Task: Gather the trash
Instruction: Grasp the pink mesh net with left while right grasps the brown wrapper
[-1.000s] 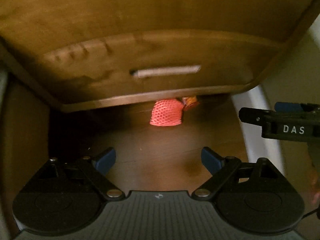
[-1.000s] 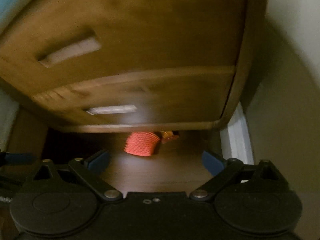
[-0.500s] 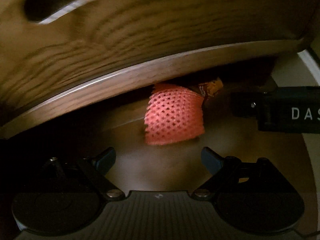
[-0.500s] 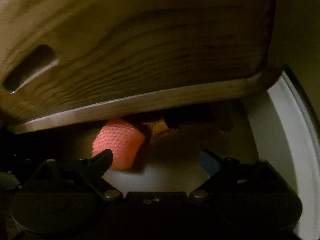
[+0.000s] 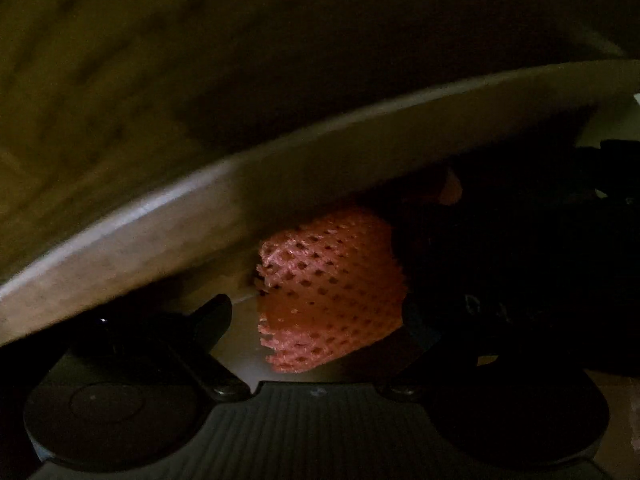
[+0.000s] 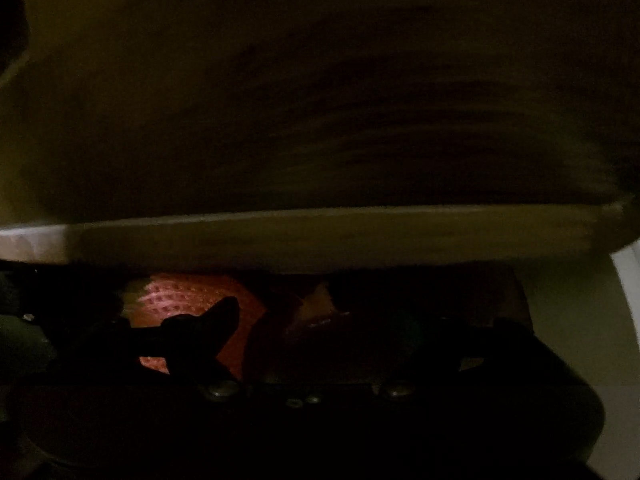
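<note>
A pink foam fruit net lies on the wooden floor under the edge of a wooden cabinet. My left gripper is open with the net between its fingers, close to the right one. A crumpled orange wrapper lies just behind the net. In the right wrist view the net is at the left behind the left finger, and the wrapper lies between the fingers of my open right gripper. The scene is very dark.
The cabinet's bottom rail hangs low over both grippers and also fills the right wrist view. The right gripper's dark body sits close at the left gripper's right. A white baseboard runs at the far right.
Both grippers have moved forward and low under the cabinet. The net now lies between the left fingers and the wrapper between the right fingers. The view has darkened.
</note>
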Demonstrator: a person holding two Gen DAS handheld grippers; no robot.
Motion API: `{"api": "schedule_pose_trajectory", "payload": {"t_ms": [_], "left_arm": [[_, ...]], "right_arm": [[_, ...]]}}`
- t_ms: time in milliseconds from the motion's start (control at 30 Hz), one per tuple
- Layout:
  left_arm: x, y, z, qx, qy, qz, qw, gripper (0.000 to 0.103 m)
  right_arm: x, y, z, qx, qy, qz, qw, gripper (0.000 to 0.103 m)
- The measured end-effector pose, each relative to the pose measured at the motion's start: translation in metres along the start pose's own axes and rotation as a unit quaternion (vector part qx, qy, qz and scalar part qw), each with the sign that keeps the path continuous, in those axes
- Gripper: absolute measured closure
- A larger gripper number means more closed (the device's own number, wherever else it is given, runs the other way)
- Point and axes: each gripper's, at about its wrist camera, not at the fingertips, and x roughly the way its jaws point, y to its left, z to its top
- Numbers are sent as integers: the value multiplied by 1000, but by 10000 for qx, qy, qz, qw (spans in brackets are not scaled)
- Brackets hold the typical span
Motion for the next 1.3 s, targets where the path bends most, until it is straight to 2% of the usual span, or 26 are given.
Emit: {"api": "schedule_pose_trajectory", "payload": {"t_ms": [33,133,200,267,400,467,500,567,700,867,967,1100,1300], "left_arm": [[1,2,-1,-26,28,-51,10000,14],[1,6,-3,-54,106,-224,9997,33],[-1,5,-4,39,84,-252,9996,41],[-4,1,-4,240,66,-196,9995,56],[-7,-2,-7,341,138,-217,9991,70],[-10,-2,-10,302,202,-214,9991,73],[-11,-1,-11,258,232,-219,9992,74],[-11,1,-11,171,288,-242,9991,81],[-18,3,-17,-42,407,-257,9988,84],[-25,8,-22,-350,603,-297,9971,86],[-37,6,-36,-606,728,-337,9949,88],[-46,10,-53,-945,883,-371,9909,88],[-95,12,-66,-1390,1088,-453,9833,88]], "right_arm": [[2,1,0,-29,-15,-32,10000,25],[10,2,-1,-45,-80,-160,9998,28],[14,3,0,-23,-124,-244,9996,28],[18,4,1,-21,-147,-345,9993,28],[28,4,6,-42,-26,-390,9992,34],[31,4,8,-72,66,-317,9994,49],[33,5,8,-104,125,-278,9995,61],[36,5,9,-158,231,-277,9992,70],[29,4,5,-176,258,-211,9993,76],[12,-3,-8,-67,392,-260,9989,76],[-1,-11,-20,155,577,-279,9978,76],[-27,-18,-39,383,775,-232,9960,76],[-86,-18,-59,636,918,-185,9936,77]]}}
